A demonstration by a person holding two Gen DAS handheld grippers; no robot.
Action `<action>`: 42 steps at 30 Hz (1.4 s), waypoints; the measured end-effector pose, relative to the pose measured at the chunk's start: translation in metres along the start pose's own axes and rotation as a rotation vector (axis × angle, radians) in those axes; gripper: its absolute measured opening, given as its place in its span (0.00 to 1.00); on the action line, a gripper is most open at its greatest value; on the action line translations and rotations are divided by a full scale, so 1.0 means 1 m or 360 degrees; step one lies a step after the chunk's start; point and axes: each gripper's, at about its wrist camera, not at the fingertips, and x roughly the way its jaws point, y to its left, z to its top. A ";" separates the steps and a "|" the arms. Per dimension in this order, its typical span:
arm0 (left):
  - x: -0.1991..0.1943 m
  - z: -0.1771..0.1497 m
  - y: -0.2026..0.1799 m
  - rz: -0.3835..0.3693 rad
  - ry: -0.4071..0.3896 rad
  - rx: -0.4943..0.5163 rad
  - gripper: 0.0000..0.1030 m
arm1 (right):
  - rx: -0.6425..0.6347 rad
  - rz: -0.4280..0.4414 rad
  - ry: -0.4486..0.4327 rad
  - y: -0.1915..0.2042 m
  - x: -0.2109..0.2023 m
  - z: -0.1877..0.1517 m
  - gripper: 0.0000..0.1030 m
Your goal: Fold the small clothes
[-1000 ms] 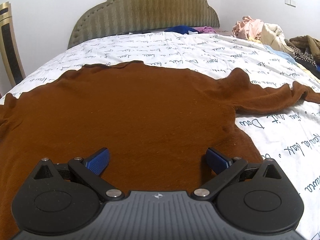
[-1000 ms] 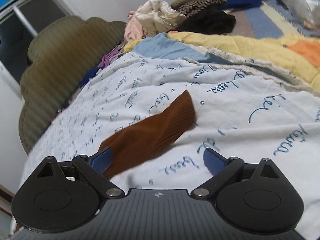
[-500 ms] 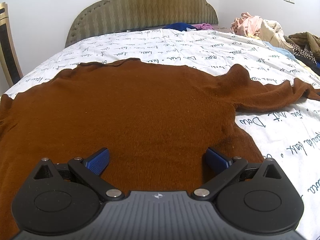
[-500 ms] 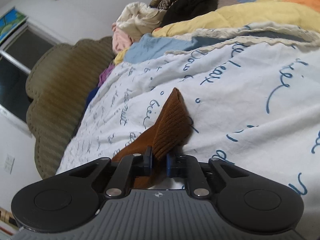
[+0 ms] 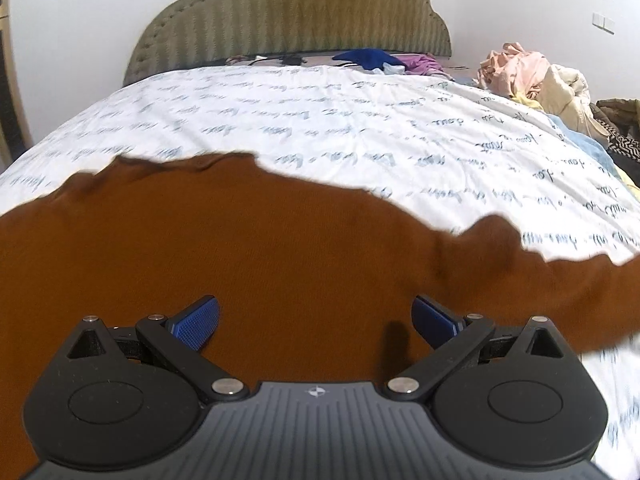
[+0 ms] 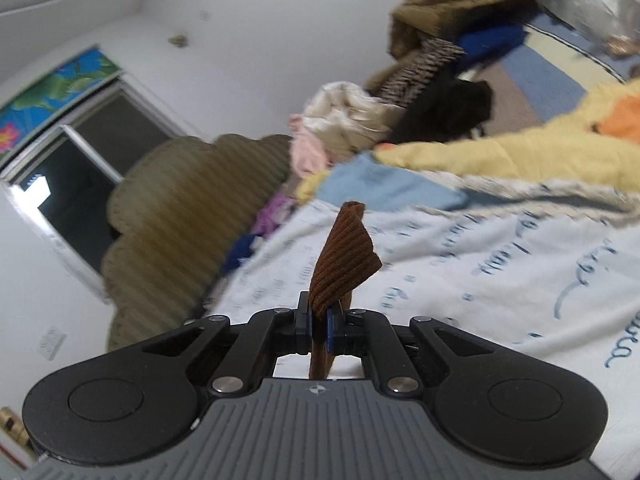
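Observation:
A brown knit sweater (image 5: 240,256) lies spread on the white script-printed sheet (image 5: 340,128). My left gripper (image 5: 316,306) hovers over its body with the blue pads wide apart and nothing between them, so it is open. In the right wrist view my right gripper (image 6: 319,320) is closing its jaws on the ribbed sleeve cuff (image 6: 344,264), and the pads pinch the fabric. The cuff stands up above the jaws, raised off the sheet (image 6: 500,280). In the left wrist view the sleeve (image 5: 592,292) stretches off to the right, blurred.
A padded olive headboard (image 5: 292,12) closes the far end of the bed. A heap of loose clothes (image 5: 532,76) lies at the right side. A yellow and blue blanket (image 6: 500,152) borders the sheet there. A window (image 6: 72,184) is in the wall behind.
My right gripper went from open beside the sleeve to shut on its cuff, then lifted it and tilted upward. The left gripper, still open, moved forward over the sweater.

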 end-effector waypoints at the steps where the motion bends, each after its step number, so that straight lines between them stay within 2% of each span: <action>1: 0.007 0.005 -0.006 -0.0003 0.0017 0.0013 1.00 | -0.0023 0.0016 0.0010 0.005 0.000 0.002 0.11; 7: 0.038 0.007 -0.037 0.0011 0.0110 0.0165 1.00 | 0.0013 0.0027 0.0062 0.007 0.003 0.001 0.11; 12: 0.041 0.005 -0.037 -0.0012 0.0087 0.0206 1.00 | 0.0029 0.0075 0.0099 0.016 0.001 -0.009 0.11; 17: 0.029 0.012 -0.011 -0.0050 0.0090 0.0120 1.00 | -0.0026 0.0199 0.0165 0.047 0.002 -0.021 0.11; 24: 0.000 0.016 0.045 0.0023 0.0030 0.0041 1.00 | -0.0118 0.0418 0.0290 0.114 0.009 -0.059 0.11; 33: -0.039 0.001 0.127 0.0139 -0.0021 -0.0082 1.00 | -0.0199 0.0722 0.0562 0.218 0.028 -0.138 0.11; 38: -0.062 -0.011 0.168 0.0191 -0.0056 -0.0157 1.00 | -0.0303 0.0831 0.0762 0.279 0.037 -0.206 0.11; 42: -0.075 -0.020 0.197 0.0241 -0.0085 -0.0226 1.00 | -0.0400 0.0834 0.0915 0.320 0.046 -0.268 0.11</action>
